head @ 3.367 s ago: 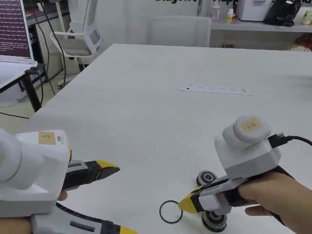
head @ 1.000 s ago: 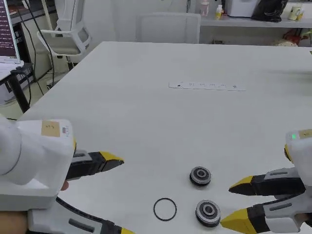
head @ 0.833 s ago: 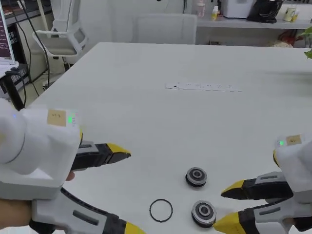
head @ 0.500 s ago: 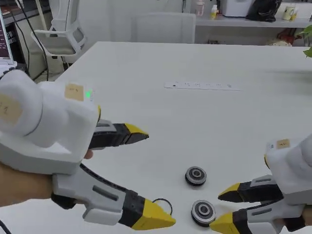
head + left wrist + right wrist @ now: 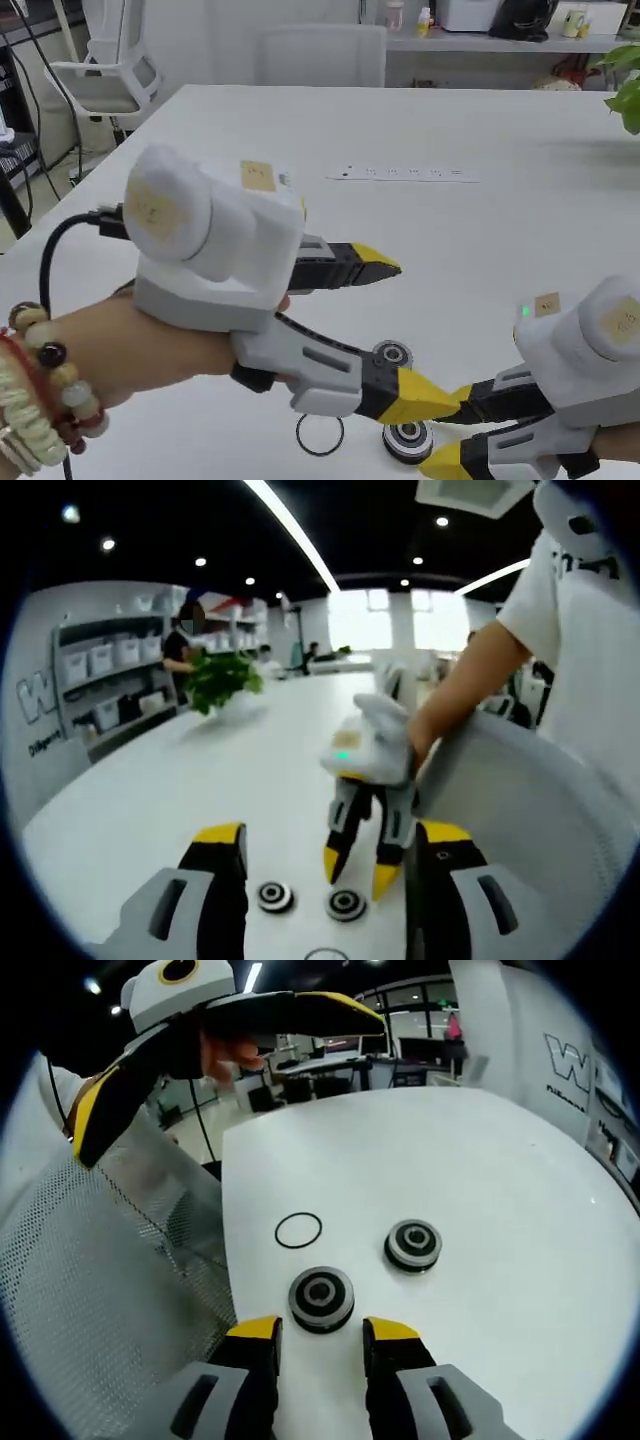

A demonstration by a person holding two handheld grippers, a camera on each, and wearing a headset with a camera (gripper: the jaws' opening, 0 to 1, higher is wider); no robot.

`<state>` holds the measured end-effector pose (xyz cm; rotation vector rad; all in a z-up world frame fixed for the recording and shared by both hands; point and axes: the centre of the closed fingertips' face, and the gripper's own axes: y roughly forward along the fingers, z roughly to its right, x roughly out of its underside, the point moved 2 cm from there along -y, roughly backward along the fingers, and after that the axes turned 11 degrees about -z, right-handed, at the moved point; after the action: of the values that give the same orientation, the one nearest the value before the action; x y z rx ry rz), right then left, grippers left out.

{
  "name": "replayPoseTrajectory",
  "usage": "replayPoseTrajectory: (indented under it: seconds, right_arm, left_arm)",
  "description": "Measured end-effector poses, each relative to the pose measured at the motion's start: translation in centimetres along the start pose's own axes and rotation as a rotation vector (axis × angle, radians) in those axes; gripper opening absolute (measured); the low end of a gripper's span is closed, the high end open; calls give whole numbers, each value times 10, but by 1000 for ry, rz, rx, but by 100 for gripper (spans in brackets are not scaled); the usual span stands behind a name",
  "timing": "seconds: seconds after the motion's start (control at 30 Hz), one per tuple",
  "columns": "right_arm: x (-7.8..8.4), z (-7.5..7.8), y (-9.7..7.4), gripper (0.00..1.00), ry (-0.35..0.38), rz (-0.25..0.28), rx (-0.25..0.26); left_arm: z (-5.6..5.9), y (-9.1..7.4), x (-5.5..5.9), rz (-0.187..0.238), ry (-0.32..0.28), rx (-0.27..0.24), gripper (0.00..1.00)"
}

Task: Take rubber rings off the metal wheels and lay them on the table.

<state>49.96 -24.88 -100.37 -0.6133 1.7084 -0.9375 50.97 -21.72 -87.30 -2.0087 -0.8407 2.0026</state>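
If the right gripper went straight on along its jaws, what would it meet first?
Probably the nearer metal wheel, just ahead of the right gripper and centred between its open jaws; the loose rubber ring lies farther on.

Head view: set above the near edge of the bench [image 5: 470, 230]. It faces forward and down across the top toward the far edge, close over both tools.

Left gripper view: rides the left hand-held gripper [image 5: 425, 335]. It sits low over the bench and faces along the top, nose to nose with the right hand-held gripper [image 5: 360, 865], which is near.

Right gripper view: rides the right hand-held gripper. It tilts down onto the bench top, very close to the first wheel [image 5: 321, 1298], with the second wheel [image 5: 413, 1244] just beyond. The left hand-held gripper crosses its upper left.

Shared ground: both wheels, in all three views; the ring [image 5: 298, 1230], in head view and right gripper view.
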Motion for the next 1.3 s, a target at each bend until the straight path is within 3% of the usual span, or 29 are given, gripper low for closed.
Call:
replayPoseTrajectory:
  seconds: [0.1, 0.17, 0.27, 0.37, 0.47, 0.57, 0.77, 0.83, 1.1, 1.3]
  right_arm:
    - [-1, 0, 0, 29, -3, 0, 5]
    - [0, 0, 0, 28, -4, -1, 7]
    - [1, 1, 1, 28, -8, -8, 10]
    - [1, 0, 2, 27, -13, -12, 13]
    - [1, 0, 2, 26, -19, -15, 16]
    - [1, 1, 3, 26, -18, -15, 16]
    - [0, 2, 2, 24, -19, -8, 23]
    - [1, 3, 2, 24, -18, -12, 26]
    - [2, 2, 3, 23, -23, -17, 23]
    - [3, 2, 3, 22, -27, -20, 26]
  left_arm:
    - [-4, 9, 4, 17, -21, 13, 64]
    - [-5, 15, 14, -1, -27, 27, 57]
    - [-13, 26, 38, -59, -77, 16, 51]
    - [-16, 32, 49, -47, -138, -7, 50]
    - [-12, 36, 63, -62, -153, -9, 43]
    - [-1, 41, 76, -121, -117, 21, 40]
    - [6, 52, 88, -167, -78, 30, 33]
    - [1, 55, 92, -191, -27, -21, 30]
    - [5, 58, 95, -194, -58, 4, 20]
    - [9, 60, 99, -202, -66, 25, 20]
